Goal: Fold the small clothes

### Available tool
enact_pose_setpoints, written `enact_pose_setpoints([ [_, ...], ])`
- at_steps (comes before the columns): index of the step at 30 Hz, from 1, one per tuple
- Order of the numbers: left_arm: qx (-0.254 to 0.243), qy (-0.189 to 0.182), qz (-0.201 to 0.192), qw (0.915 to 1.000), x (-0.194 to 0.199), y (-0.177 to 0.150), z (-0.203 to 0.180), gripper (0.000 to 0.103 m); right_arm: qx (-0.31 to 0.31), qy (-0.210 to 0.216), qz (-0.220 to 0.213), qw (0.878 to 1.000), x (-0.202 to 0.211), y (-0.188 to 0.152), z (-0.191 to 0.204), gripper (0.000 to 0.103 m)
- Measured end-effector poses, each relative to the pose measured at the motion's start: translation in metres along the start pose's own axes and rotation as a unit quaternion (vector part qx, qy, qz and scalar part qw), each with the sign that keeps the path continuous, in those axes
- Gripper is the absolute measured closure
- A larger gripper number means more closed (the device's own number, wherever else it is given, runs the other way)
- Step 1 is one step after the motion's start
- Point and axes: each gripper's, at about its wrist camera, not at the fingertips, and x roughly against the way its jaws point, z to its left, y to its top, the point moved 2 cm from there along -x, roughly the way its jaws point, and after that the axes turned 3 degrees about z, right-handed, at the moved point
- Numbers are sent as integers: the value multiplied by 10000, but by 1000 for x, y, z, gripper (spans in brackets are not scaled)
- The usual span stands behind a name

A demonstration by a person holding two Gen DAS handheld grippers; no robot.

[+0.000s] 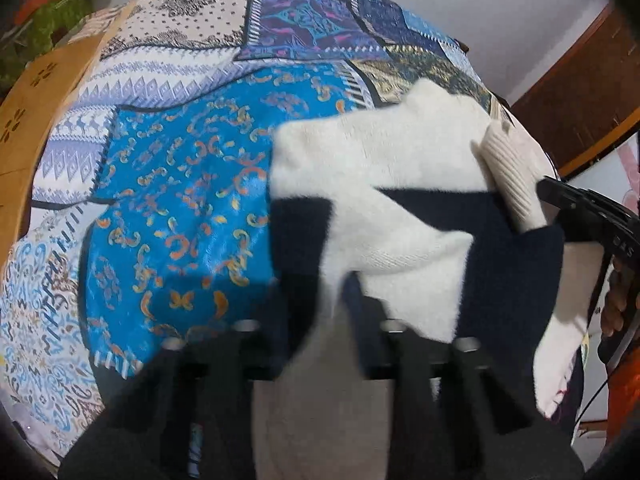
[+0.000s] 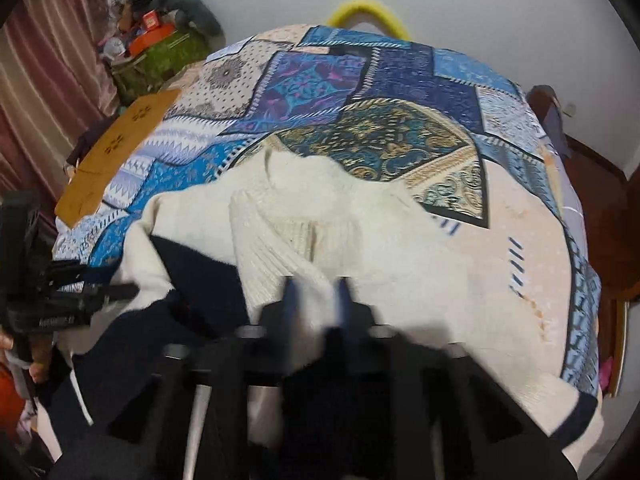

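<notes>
Curtain: pinkish-brown drapes [image 2: 48,60] hang at the far left of the right wrist view.
Clutter pile: a green-covered heap [image 2: 156,56] with orange boxes sits in the corner beside the curtain, past the bed's far-left end.
Brown sheet: a tan piece [image 2: 120,152] with small dark flower-shaped marks lies along the bed's left edge.
Bed cover: a patchwork spread [image 1: 180,184] of blue, purple and cream panels covers the bed; a bright blue panel with orange scrolls lies just left of the garment.
Left claw: [image 1: 316,280] its fingers are blurred, drawn close together and clenched on the garment's cloth, dark fabric to their left and cream between and to the right. In the right wrist view it shows at the left edge [image 2: 120,291], touching the garment's left side.
Garment: a cream and navy knit sweater [image 1: 384,168] lies rumpled on the bed's near half, cream upper part toward the far side, navy bands across the near part, a ribbed cream cuff [image 1: 508,176] at its right.
Right claw: [image 2: 316,284] the two bluish fingertips stand close together, pinching a fold of the cream ribbed knit. In the left wrist view it enters from the right edge [image 1: 548,188], just beside the ribbed cuff.
Yellow loop: a yellow curved tube [image 2: 368,10] rises behind the bed's far edge.
Wooden furniture: brown wood [image 2: 600,208] stands beside the bed on the right.
</notes>
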Motion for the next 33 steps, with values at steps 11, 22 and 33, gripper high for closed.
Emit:
enact_pose_setpoints([
  [11, 582, 382, -578, 9959, 40, -15, 50, 103, 222, -282, -910, 9952, 62, -7, 0, 98],
  [22, 395, 710, -550, 9952, 56, -30, 69, 102, -388, -547, -896, 9937, 82, -47, -47, 98],
  [33, -336, 469, -662, 9961, 71, -22, -9, 85, -664, -659, -944, 9911, 122, -99, -78, 97],
])
